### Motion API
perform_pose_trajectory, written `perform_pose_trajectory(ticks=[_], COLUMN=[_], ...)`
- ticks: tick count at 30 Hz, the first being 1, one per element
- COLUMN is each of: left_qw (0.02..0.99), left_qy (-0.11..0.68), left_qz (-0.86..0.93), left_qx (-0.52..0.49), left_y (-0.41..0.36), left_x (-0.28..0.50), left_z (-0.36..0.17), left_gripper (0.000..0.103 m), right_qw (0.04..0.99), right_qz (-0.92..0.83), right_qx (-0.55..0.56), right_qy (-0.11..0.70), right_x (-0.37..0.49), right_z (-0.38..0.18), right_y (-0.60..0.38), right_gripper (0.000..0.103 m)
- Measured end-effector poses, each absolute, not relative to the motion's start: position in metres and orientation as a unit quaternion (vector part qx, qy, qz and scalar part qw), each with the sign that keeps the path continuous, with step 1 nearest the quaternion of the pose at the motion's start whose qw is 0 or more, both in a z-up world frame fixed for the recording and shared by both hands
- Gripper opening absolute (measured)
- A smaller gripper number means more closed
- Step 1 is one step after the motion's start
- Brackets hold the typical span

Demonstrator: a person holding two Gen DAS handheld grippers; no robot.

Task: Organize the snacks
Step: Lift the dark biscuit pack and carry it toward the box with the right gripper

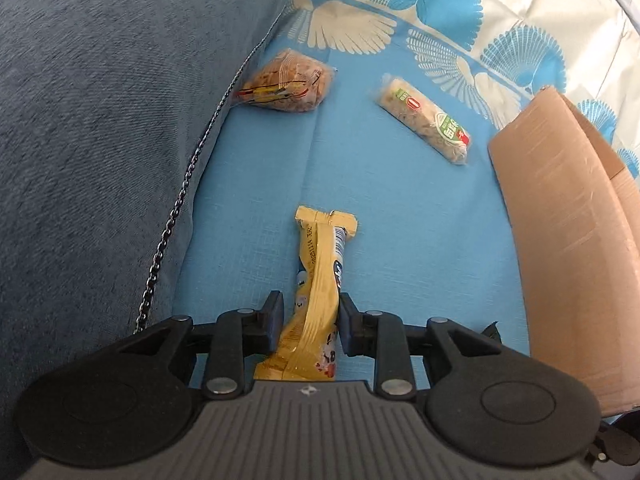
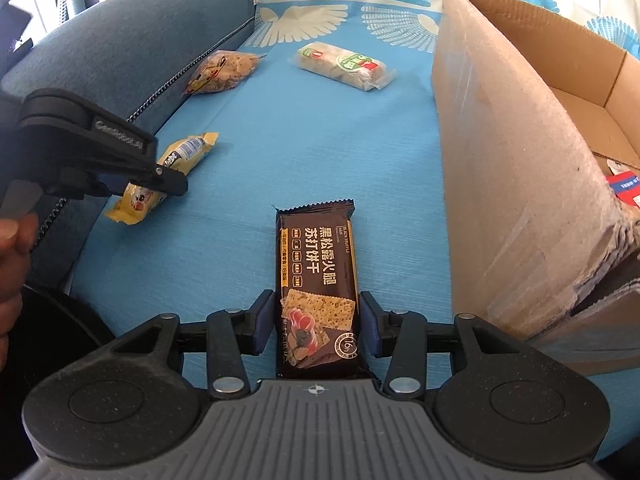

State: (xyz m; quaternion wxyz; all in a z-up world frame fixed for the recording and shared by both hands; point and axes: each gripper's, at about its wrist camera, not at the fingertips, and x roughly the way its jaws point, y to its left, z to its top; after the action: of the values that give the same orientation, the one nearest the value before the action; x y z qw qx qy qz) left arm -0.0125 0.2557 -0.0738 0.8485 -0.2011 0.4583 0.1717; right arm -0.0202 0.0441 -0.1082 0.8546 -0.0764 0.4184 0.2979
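Progress: early, by my judgement. Four snacks lie loose on the blue seat cover [image 1: 400,240], and only a scrap of red-and-blue packaging [image 2: 624,188] shows inside the cardboard box [image 2: 500,140]. How much else is in it I cannot tell.

My left gripper [image 1: 310,320] straddles the yellow packet [image 1: 320,264] at a narrow setting. One pad sits close against the wrapper and a sliver of gap shows at the other, so I judge it not yet clamped. The packet lies flat on the cover.

My right gripper [image 2: 318,320] straddles the brown cracker pack [image 2: 316,264], with a thin gap on each side. That pack also lies flat, unlifted, and is not gripped.

Outstanding: both of these, plus the clear bag of brown snacks [image 1: 288,84] against the armrest [image 1: 100,120] and the green-labelled bar [image 1: 424,120] further back.

Clearances: the box stands to my right, its near wall tall and its torn corner ragged, so anything carried in must rise over that rim. The armrest, edged with chain trim [image 1: 176,208], closes off the left. Between them the cover lies open and level, and the two grippers are well apart.
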Motion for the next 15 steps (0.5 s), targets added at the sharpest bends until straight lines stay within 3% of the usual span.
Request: perform_pose_trajectory(ticks=[3, 6, 7, 15], left_qw=[0.85, 0.852, 0.853, 0.878], left_qy=[0.461, 0.459, 0.457, 0.415], left_qz=[0.175, 0.177, 0.175, 0.155], left_qx=[-0.183, -0.18, -0.182, -0.18], left_y=[0.251, 0.251, 0.251, 0.246], left_x=[-0.012, -0.012, -0.012, -0.025], left_z=[-0.074, -0.075, -0.075, -0.064], left_gripper=[0.031, 0.013, 0.013, 0.012], right_qw=[0.855, 0.856, 0.857, 0.865], right_qz=[0.298, 0.299, 0.298, 0.302], right_qx=[-0.076, -0.079, -0.08, -0.065], right_qy=[0.418, 0.415, 0.413, 0.396], right_x=[-0.02, -0.021, -0.022, -0.025], right_z=[-0.109, -0.109, -0.109, -0.1], right_y=[0.044, 0.045, 0.045, 0.041], right_gripper=[0.047, 0.045, 0.041, 0.041])
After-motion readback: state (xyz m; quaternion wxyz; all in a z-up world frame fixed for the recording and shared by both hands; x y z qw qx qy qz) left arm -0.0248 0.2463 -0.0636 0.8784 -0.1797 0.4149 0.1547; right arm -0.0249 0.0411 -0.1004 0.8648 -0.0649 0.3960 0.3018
